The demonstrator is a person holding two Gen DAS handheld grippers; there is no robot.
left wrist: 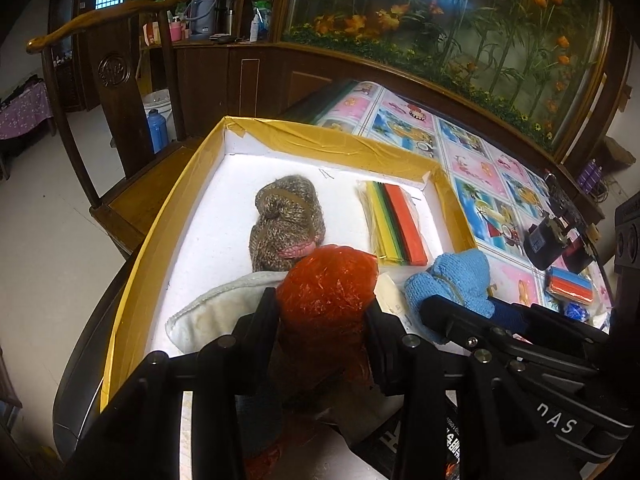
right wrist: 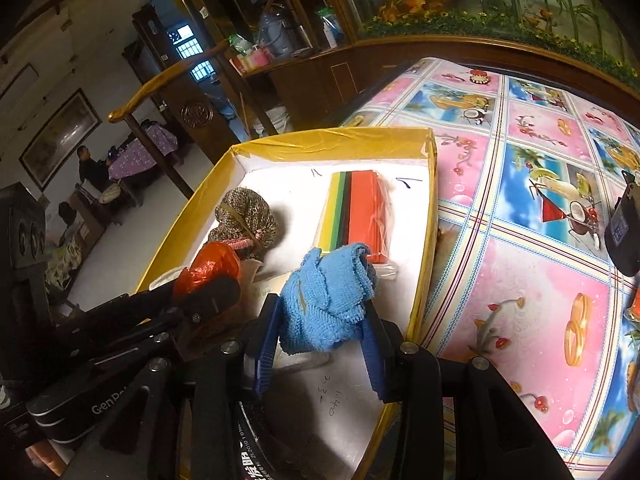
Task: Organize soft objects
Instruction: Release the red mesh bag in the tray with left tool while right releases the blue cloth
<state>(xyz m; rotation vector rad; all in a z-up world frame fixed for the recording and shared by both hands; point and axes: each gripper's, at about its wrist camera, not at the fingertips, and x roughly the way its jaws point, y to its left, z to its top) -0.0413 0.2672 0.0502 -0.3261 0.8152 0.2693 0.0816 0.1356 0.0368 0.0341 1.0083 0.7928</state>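
Observation:
My left gripper (left wrist: 322, 300) is shut on a crumpled red plastic bundle (left wrist: 328, 280), held over the near end of a yellow-rimmed box (left wrist: 168, 220) with a white floor. Beside it to the right, my right gripper (right wrist: 322, 304) stands open with a blue knitted cloth (right wrist: 332, 292) lying loosely between its blue pads (right wrist: 266, 344). Inside the box lie a brown knitted hat (left wrist: 286, 220), a wrapped pack of coloured strips (left wrist: 396, 224) and a white fluffy cloth (left wrist: 216, 312), which is partly hidden under the left gripper.
The box sits on a table with a pink and blue patterned cover (right wrist: 520, 280). On the table to the right lie a small clay pack (left wrist: 570, 286) and a black device (left wrist: 548, 240). A wooden chair (left wrist: 116, 72) stands to the left of the box. People sit far off (right wrist: 88, 168).

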